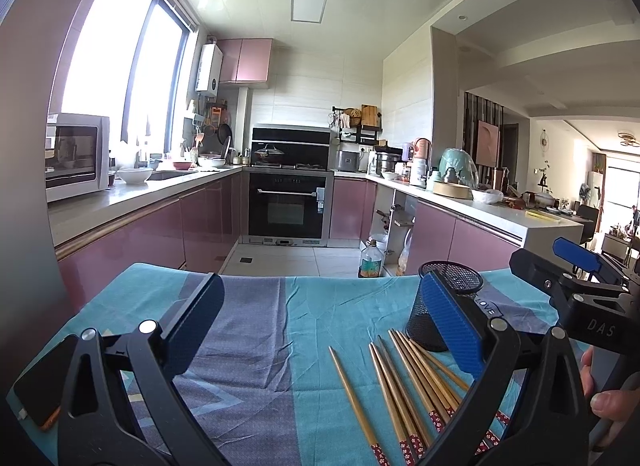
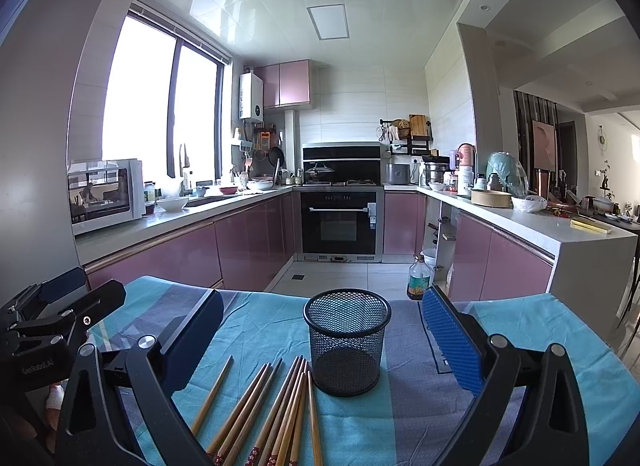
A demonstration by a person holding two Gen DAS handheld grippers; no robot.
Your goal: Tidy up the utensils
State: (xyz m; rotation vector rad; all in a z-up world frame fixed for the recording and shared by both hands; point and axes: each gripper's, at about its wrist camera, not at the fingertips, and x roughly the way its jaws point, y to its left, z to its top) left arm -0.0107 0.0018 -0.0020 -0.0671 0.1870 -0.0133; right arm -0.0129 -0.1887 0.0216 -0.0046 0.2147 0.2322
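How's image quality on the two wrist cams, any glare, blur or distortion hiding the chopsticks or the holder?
Left wrist: window blown out, left edge smeared, strong fisheye bend; chopsticks sharp, mesh holder partly behind a gripper finger. Right wrist: same window glare, ceiling reflections, dark corners; mesh holder and chopsticks crisp, evenly lit.
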